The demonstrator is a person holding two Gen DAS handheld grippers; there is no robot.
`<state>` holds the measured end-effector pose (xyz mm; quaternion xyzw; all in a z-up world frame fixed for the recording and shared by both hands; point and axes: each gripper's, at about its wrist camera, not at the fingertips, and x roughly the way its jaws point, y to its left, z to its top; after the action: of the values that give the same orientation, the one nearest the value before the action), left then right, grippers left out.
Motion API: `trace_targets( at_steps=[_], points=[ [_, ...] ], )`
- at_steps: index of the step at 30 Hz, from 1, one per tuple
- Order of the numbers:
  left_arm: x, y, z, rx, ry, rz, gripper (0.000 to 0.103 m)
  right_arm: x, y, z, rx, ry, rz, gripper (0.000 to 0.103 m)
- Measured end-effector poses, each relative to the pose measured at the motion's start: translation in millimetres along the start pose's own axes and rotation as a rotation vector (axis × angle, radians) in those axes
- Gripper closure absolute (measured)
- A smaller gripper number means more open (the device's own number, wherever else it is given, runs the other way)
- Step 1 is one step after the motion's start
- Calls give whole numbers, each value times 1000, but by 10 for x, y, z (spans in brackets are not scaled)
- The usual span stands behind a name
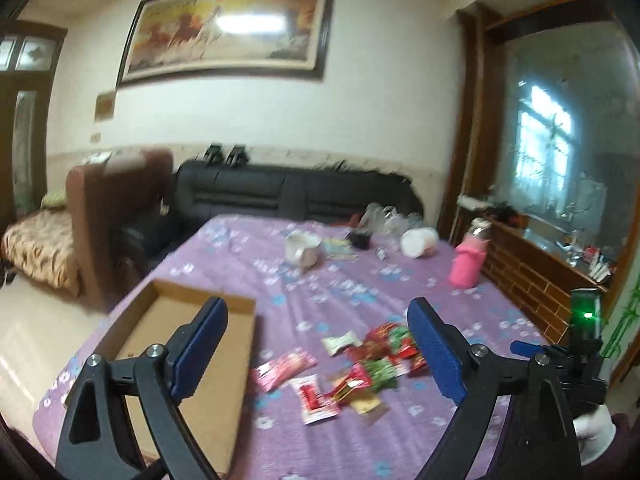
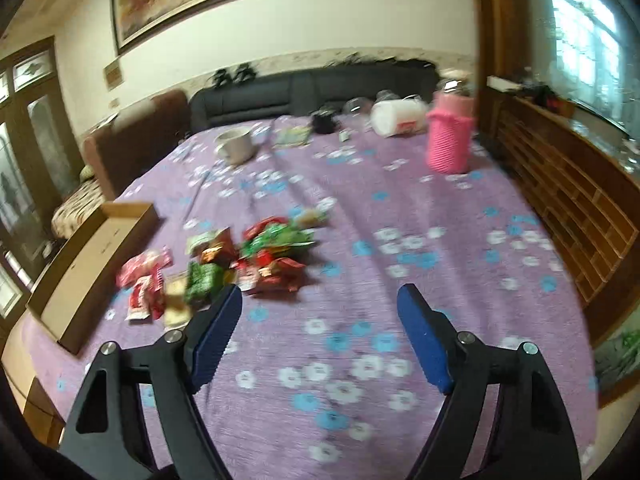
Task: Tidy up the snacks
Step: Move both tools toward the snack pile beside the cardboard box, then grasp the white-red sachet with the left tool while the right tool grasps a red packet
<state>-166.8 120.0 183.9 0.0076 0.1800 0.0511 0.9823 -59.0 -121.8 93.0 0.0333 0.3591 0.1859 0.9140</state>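
While the left claw (image 1: 318, 346) hangs wide apart with nothing between its blue pads, the snack packets (image 1: 352, 368) lie scattered on the purple flowered cloth (image 1: 360, 288) straight ahead of it, some just under its right finger. A shallow cardboard box (image 1: 160, 328) sits open and bare just to its left, partly behind the left finger, likely put there to take the sorted packets. Far beyond the claw stand a white mug (image 1: 302, 250) and a pink bottle (image 1: 468, 262), well apart from the pile. At the right edge, part of the other tool shows, held by a white-gloved hand (image 1: 594, 436).

From the right wrist, the right claw (image 2: 320, 330) also gapes empty over bare cloth (image 2: 400, 200). The snack pile (image 2: 240, 264) lies ahead and to its left, the nearest packets just beside the left finger, and the box (image 2: 92, 268) farther left still. No packet looks to be in the box yet.
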Motion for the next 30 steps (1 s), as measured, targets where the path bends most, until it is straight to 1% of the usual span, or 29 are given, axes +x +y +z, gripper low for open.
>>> trace_targets(
  at_steps=[2, 3, 4, 6, 7, 9, 10, 11, 13, 15, 18, 21, 23, 24, 25, 26, 30],
  points=[
    [77, 147, -33, -30, 24, 32, 11, 104, 136, 60, -31, 10, 42, 22],
    [79, 193, -36, -35, 26, 40, 11, 112, 142, 51, -38, 12, 67, 22],
    [78, 250, -42, -40, 29, 49, 11, 151, 146, 56, -39, 18, 110, 22],
    [70, 365, -92, -56, 44, 71, 12, 245, 168, 76, -25, 31, 166, 22],
    [65, 447, -138, -79, 56, 74, 12, 314, 187, 76, -8, 47, 213, 24],
    [36, 574, -221, -113, 76, 64, 18, 453, 270, 103, 6, 79, 284, 28],
    [83, 684, -267, -151, 85, 45, 25, 483, 314, 108, 6, 88, 309, 30],
    [92, 732, -320, -162, 100, 32, 28, 540, 390, 105, -2, 102, 338, 30],
    [152, 797, -454, -195, 126, -2, 29, 628, 545, 83, -32, 129, 365, 31],
    [274, 835, -597, -232, 155, -38, 29, 730, 745, 58, -71, 156, 397, 34],
    [446, 748, -716, -244, 209, -89, 29, 887, 978, 77, -90, 182, 416, 35],
    [528, 661, -794, -232, 245, -127, 29, 1038, 1151, 98, -99, 214, 436, 43],
    [564, 599, -819, -220, 272, -145, 29, 1164, 1282, 71, -121, 245, 439, 57],
    [589, 580, -825, -218, 286, -151, 29, 1214, 1315, 57, -132, 259, 432, 62],
    [626, 560, -842, -220, 303, -160, 29, 1256, 1344, 38, -141, 274, 424, 76],
    [651, 549, -839, -216, 315, -162, 29, 1283, 1348, 17, -138, 286, 427, 83],
    [842, 394, -887, -194, 385, -175, 29, 1235, 1171, 37, -65, 265, 457, 84]
  ],
)
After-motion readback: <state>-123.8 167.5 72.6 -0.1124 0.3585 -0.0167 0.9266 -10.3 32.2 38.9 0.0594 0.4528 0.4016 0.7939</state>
